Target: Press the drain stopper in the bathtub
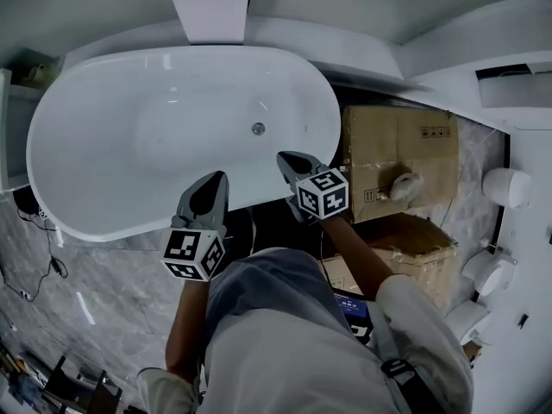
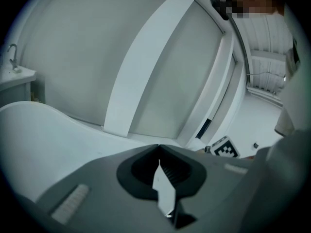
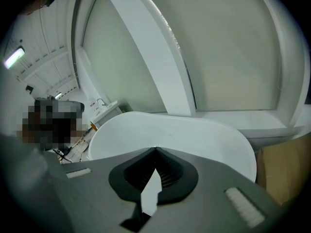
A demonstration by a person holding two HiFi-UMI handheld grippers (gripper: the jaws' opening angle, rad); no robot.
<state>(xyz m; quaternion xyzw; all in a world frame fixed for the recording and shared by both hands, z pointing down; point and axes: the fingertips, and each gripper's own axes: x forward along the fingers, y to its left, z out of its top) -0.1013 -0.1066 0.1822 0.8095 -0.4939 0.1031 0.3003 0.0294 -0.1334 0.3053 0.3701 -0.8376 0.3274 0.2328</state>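
Note:
A white oval bathtub [image 1: 103, 145] fills the upper left of the head view. Its small round metal drain stopper [image 1: 258, 128] sits in the tub floor, right of centre. My left gripper [image 1: 216, 179] hovers over the tub's near rim, shut with nothing in it. My right gripper [image 1: 285, 157] is also shut and empty, just inside the near rim, a short way below and right of the stopper. In the left gripper view the jaws [image 2: 158, 146] meet above the tub rim [image 2: 43, 130]. In the right gripper view the closed jaws [image 3: 155, 150] point across the tub [image 3: 194, 135]; the stopper is hidden there.
A cardboard box [image 1: 398, 158] stands against the tub's right end. A white pillar [image 1: 211, 7] rises behind the tub. White round fixtures [image 1: 507, 186] line the right wall. Cables [image 1: 47, 248] lie on the marble floor at left. A basin with a tap [image 2: 14, 67] stands left of the tub.

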